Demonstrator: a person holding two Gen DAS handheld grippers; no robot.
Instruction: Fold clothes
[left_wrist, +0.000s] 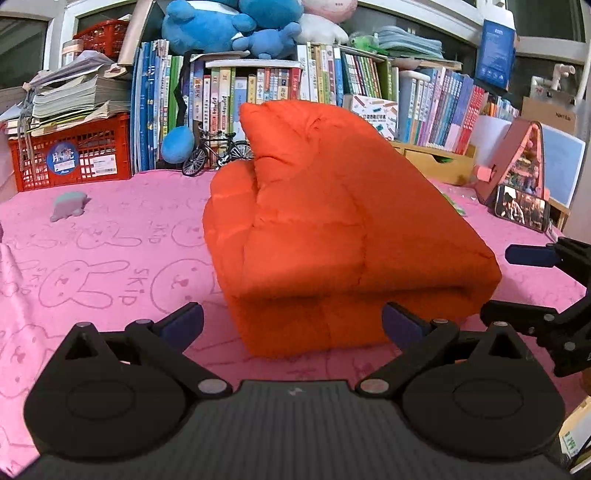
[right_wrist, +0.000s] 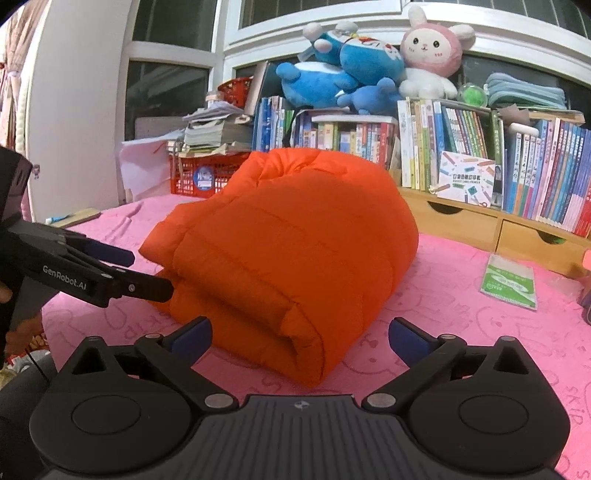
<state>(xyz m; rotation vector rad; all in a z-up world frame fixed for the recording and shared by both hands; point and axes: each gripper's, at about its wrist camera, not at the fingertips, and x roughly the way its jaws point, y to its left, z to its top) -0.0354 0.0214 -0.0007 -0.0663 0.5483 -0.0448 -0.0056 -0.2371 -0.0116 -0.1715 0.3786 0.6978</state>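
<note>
Orange puffy jacket (left_wrist: 332, 229) sits folded in a fat bundle on the pink bunny cloth (left_wrist: 110, 266). Your left gripper (left_wrist: 291, 325) and right gripper (right_wrist: 299, 334) are both wide apart, holding nothing, so the bundle stays up by itself.

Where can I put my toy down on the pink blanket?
The widest bare stretch of the pink bunny-print blanket lies left of the folded puffy orange jacket, below the small grey-green soft toy. Another runs between the jacket and the green-and-white packet. The back edge is crowded with books and the red plastic crate.
</note>
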